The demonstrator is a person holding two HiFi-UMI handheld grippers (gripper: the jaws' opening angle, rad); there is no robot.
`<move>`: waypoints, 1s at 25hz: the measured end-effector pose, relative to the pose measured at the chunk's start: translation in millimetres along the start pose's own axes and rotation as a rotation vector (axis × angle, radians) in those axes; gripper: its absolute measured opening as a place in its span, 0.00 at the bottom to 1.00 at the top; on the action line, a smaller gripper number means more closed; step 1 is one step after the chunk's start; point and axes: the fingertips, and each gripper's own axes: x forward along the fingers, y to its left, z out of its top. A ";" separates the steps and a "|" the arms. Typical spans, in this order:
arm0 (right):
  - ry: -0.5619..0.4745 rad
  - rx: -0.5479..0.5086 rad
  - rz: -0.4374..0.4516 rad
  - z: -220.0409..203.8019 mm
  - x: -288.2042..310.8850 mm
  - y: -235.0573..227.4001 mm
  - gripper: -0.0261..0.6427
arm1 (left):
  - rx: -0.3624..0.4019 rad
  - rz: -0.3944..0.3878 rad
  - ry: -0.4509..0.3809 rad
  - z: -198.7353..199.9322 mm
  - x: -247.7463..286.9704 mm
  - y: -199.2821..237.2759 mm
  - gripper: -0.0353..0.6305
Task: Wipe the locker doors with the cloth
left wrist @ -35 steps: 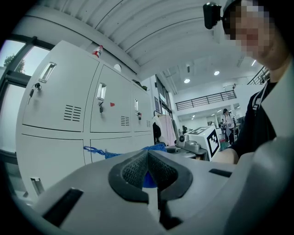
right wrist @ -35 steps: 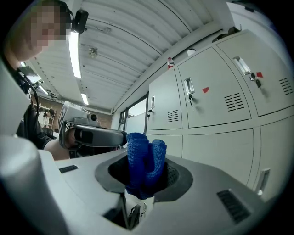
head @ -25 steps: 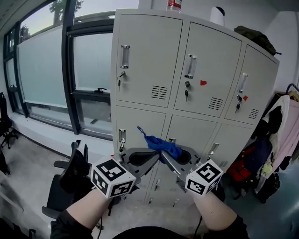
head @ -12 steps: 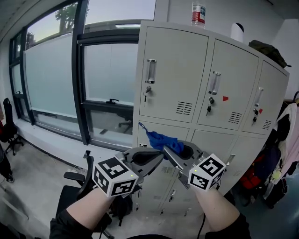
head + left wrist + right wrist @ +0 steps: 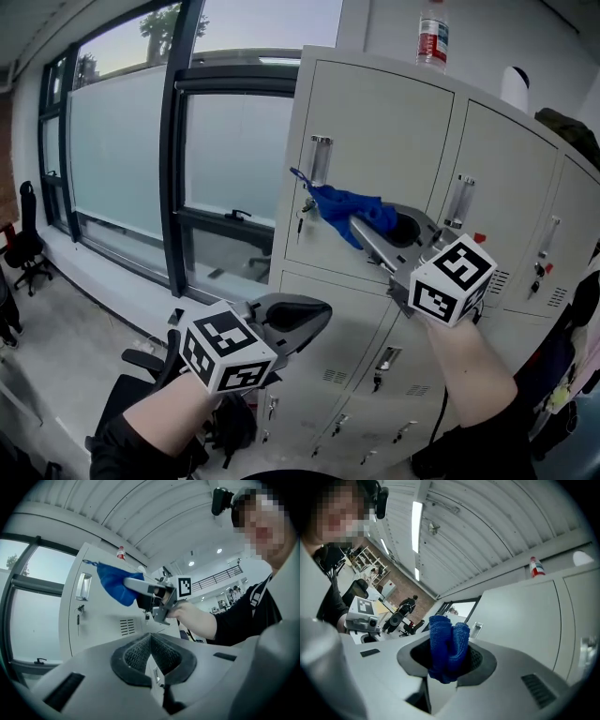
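Observation:
The pale grey locker block (image 5: 375, 122) fills the right half of the head view. A bunched blue cloth (image 5: 349, 206) is held up in front of the upper left door (image 5: 370, 155), just right of its handle (image 5: 320, 161). My right gripper (image 5: 364, 228) is shut on the blue cloth (image 5: 447, 648); whether the cloth touches the door is unclear. My left gripper (image 5: 317, 319) hangs lower, before the bottom row of doors, shut with nothing in it (image 5: 150, 639). The left gripper view also shows the cloth (image 5: 115, 581) by the door handle (image 5: 83, 586).
Keys hang from the lock (image 5: 302, 220) under the handle. A bottle (image 5: 432, 39) and a white object (image 5: 514, 89) stand on top of the lockers. Large windows (image 5: 122, 159) run along the left wall. A dark office chair (image 5: 141, 375) stands below left; clothes (image 5: 586, 356) hang far right.
My right gripper has lifted the blue cloth from the lower doors up to the upper left door. The left gripper stayed low. The head view swung left.

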 end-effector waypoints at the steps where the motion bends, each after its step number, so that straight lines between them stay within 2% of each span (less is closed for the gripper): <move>1: -0.003 -0.039 0.005 8.4 5.1 -10.0 0.19 | 0.005 0.005 -0.007 2.7 5.5 5.7 0.06; 5: -0.013 -0.164 0.014 37.2 27.9 -45.0 0.19 | 0.021 -0.001 -0.026 14.8 22.8 25.0 0.06; 13: 0.005 -0.408 -0.027 92.3 79.3 -86.2 0.19 | 0.098 -0.117 -0.035 55.4 28.3 42.5 0.06; 19: 0.029 -0.459 -0.045 111.6 106.5 -106.7 0.19 | 0.102 -0.196 -0.090 98.7 26.2 60.6 0.06; 22: 0.055 -0.487 -0.050 114.3 112.5 -116.7 0.19 | 0.087 -0.247 -0.083 109.2 30.7 60.6 0.06; 25: 0.070 -0.515 -0.079 123.0 116.2 -131.0 0.19 | 0.104 -0.266 -0.075 113.2 33.6 57.9 0.06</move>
